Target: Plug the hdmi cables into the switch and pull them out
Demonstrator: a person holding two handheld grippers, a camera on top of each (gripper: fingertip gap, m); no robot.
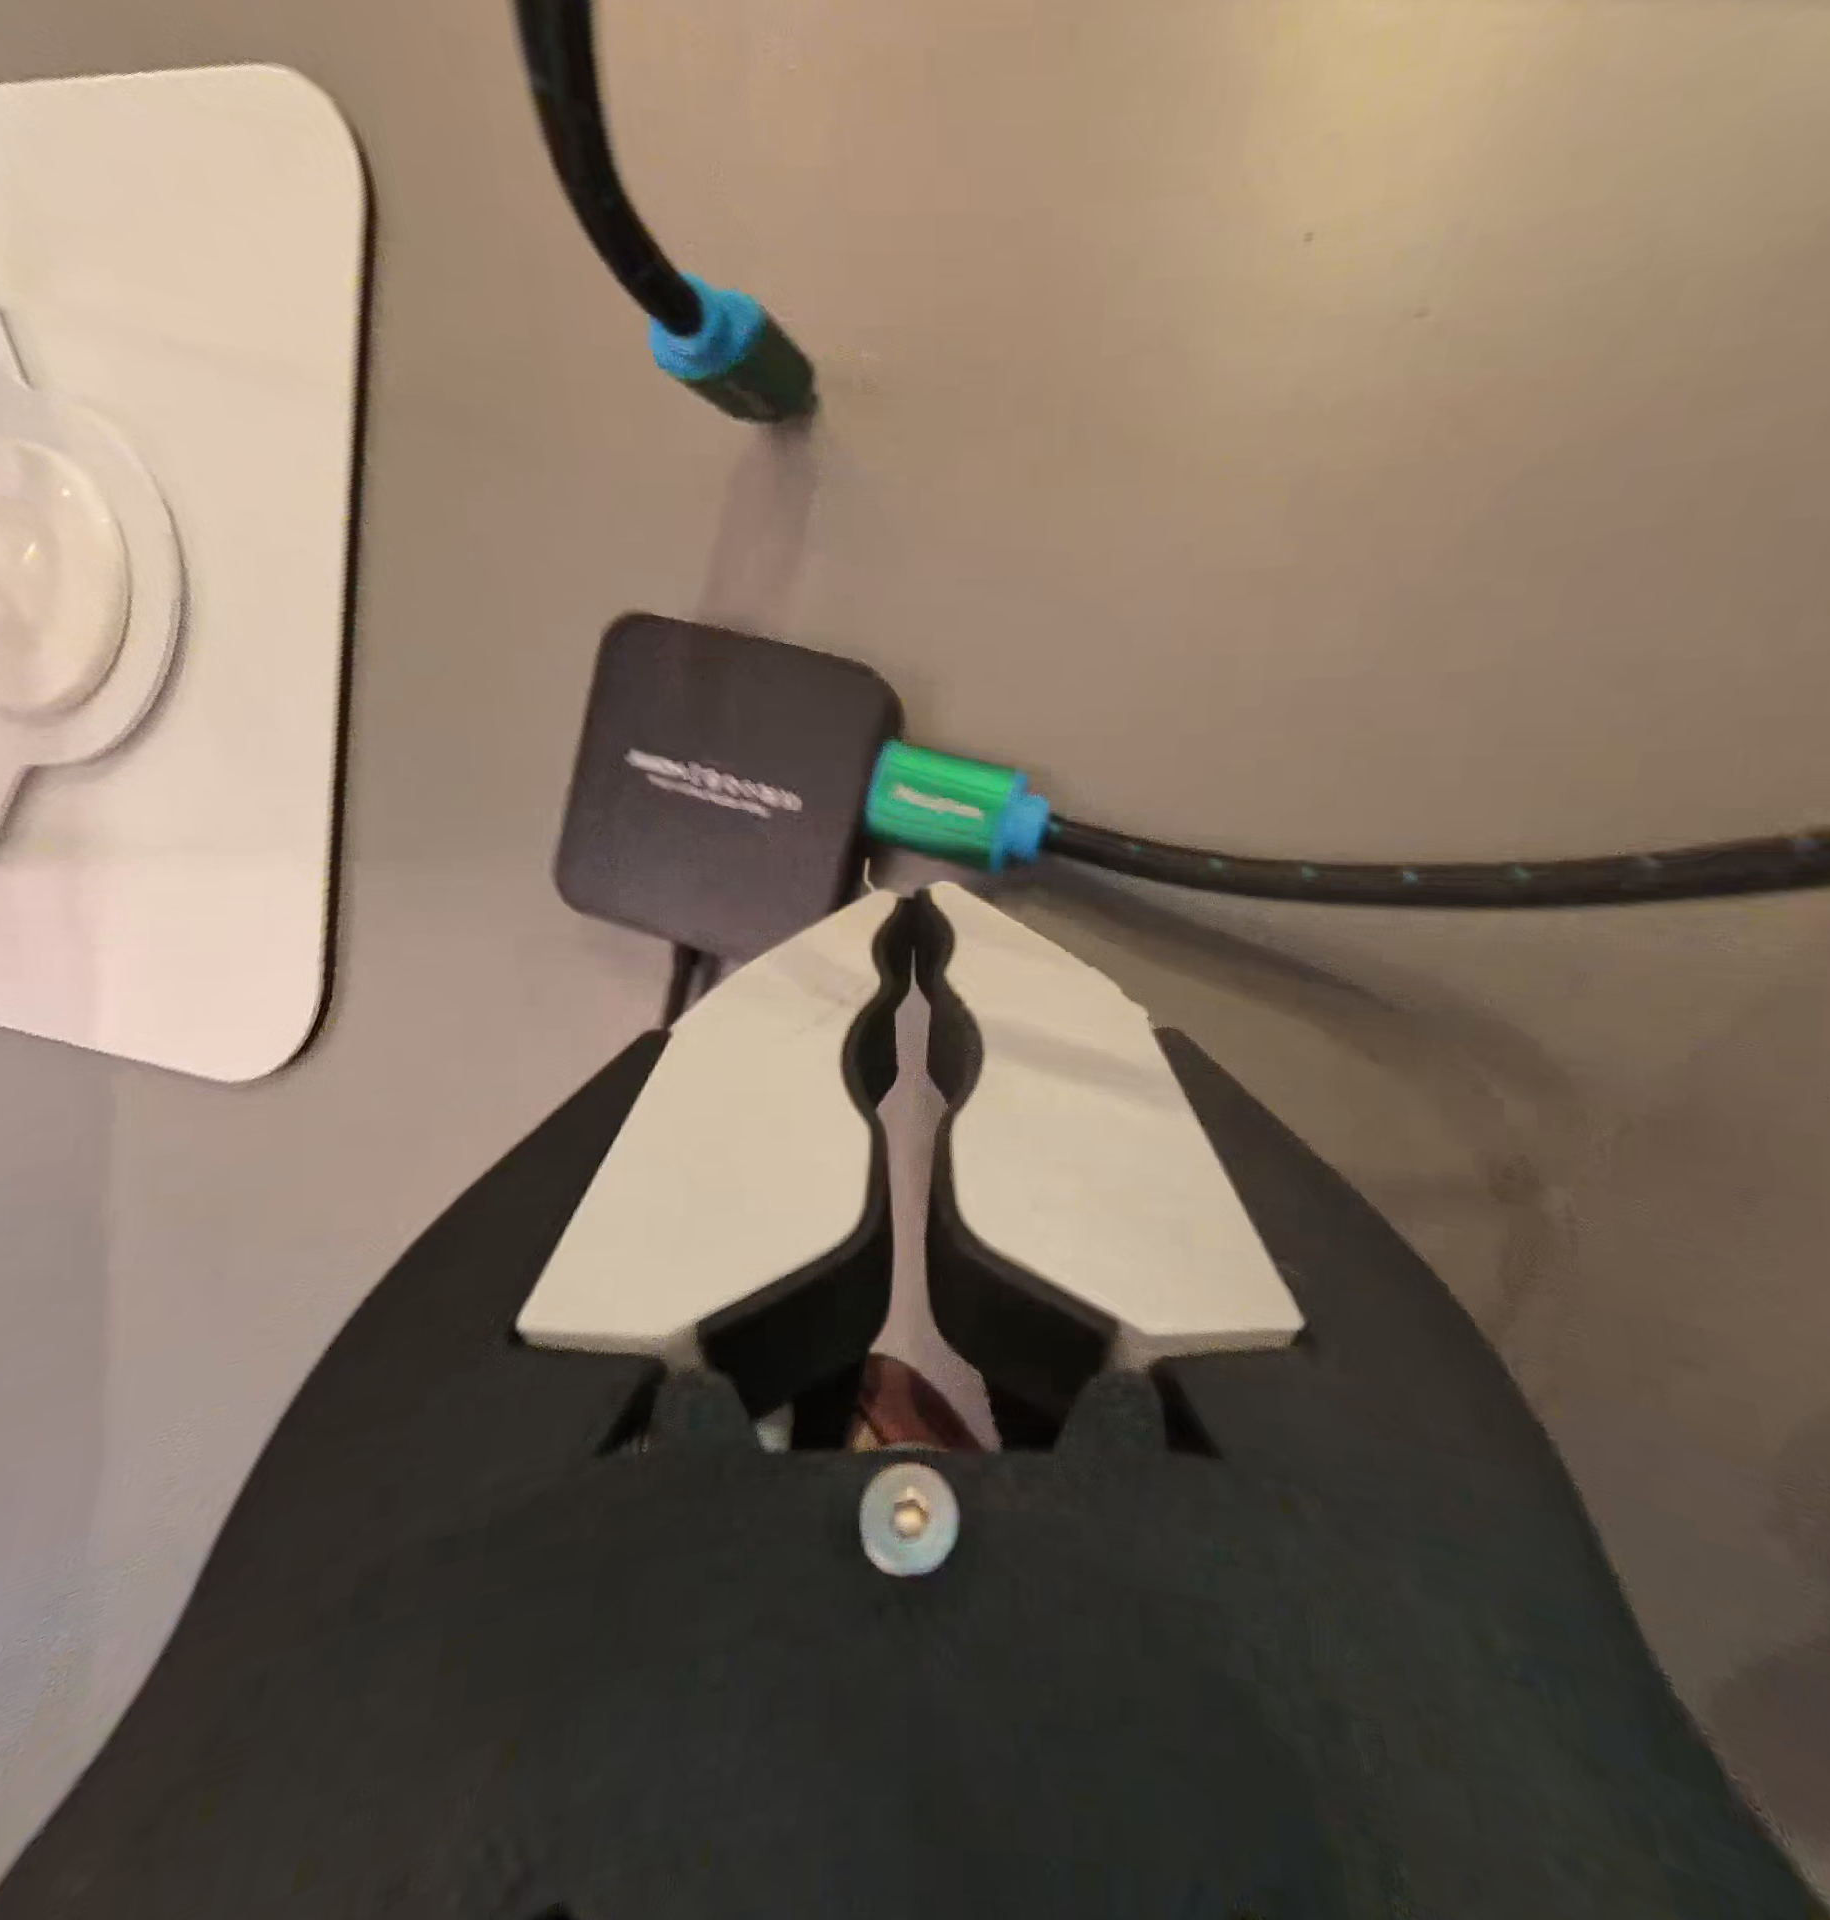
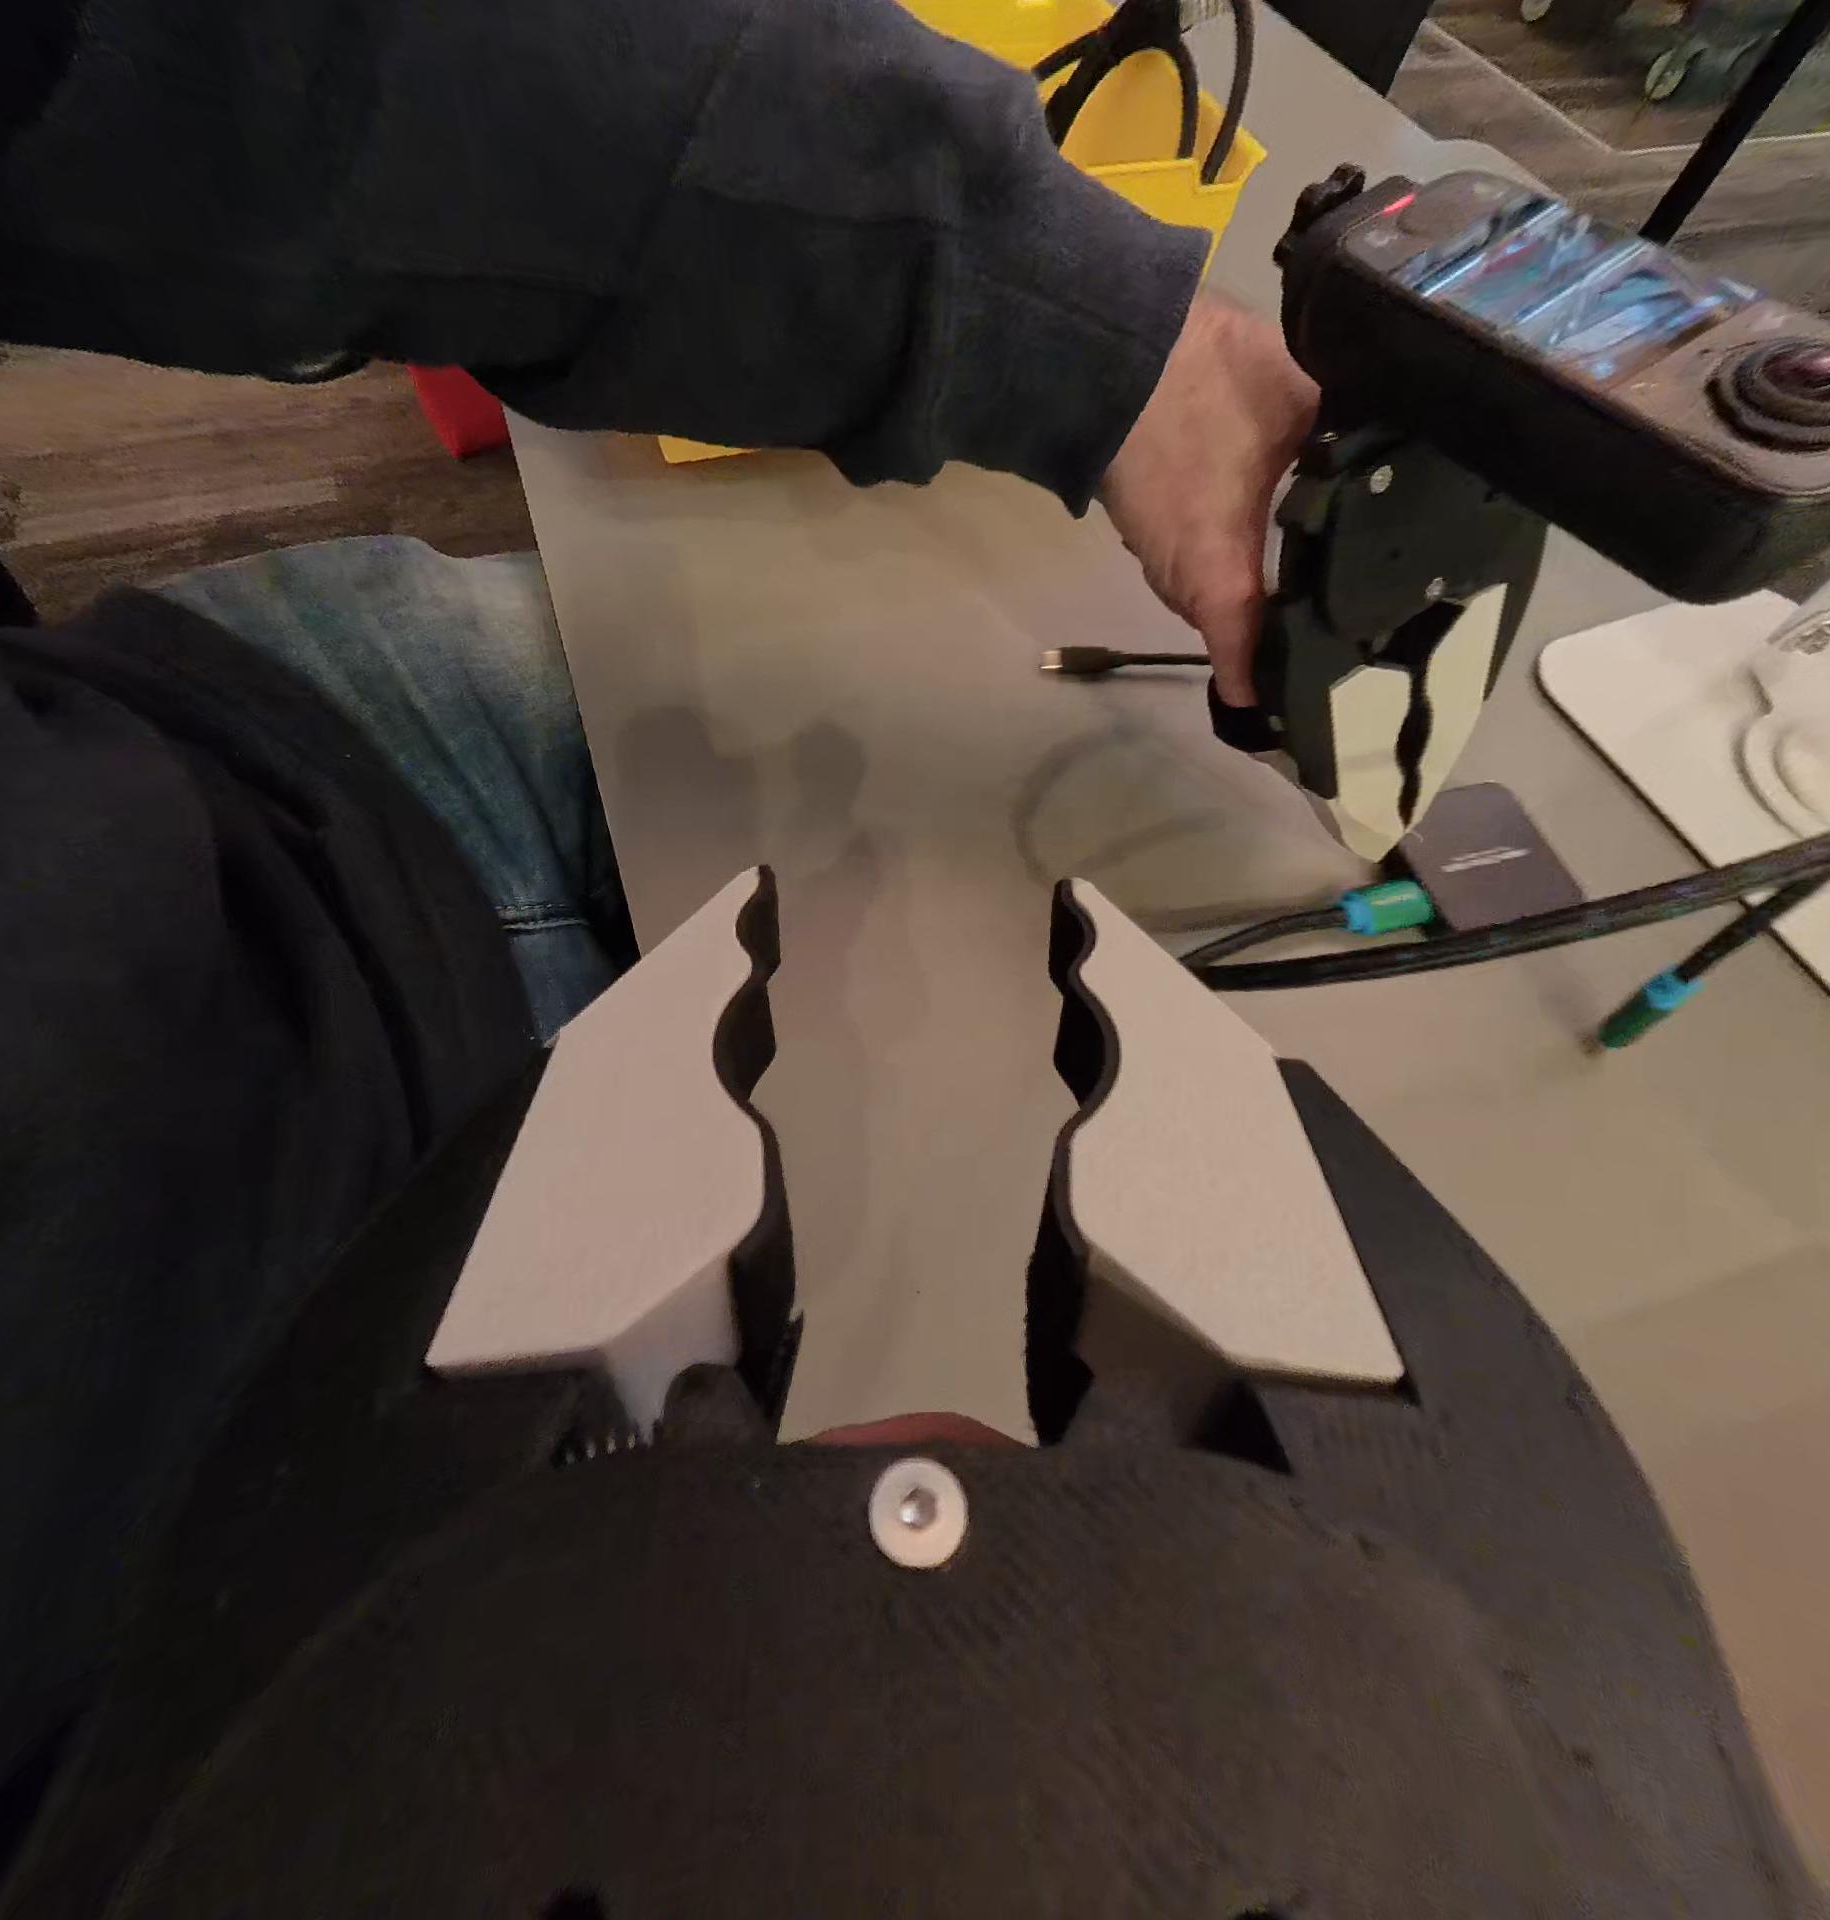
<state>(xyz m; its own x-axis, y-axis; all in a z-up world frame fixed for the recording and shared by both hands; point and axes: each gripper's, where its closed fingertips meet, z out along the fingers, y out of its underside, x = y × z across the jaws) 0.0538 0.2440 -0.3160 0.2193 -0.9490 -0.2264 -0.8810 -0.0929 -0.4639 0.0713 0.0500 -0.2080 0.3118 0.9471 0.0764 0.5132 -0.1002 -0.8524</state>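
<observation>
Your left gripper (image 1: 913, 902) hid the switch's (image 1: 719, 774) near corner; both braided cables (image 1: 1462, 868) ran off frame, and the white pad (image 1: 152, 520) was cropped at left

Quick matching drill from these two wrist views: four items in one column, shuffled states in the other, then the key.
Items:
1. left gripper
2. right gripper
3. HDMI plug on the cable running right
4. HDMI plug on the cable from the top

States:
A. lying loose on the grey table, apart from the switch
B. fingers spread, nothing between them
C. seated in the side of the black switch
D. fingers closed together, tips at the switch's near edge

Pairs: 1-D, 2-B, 3-C, 4-A
</observation>
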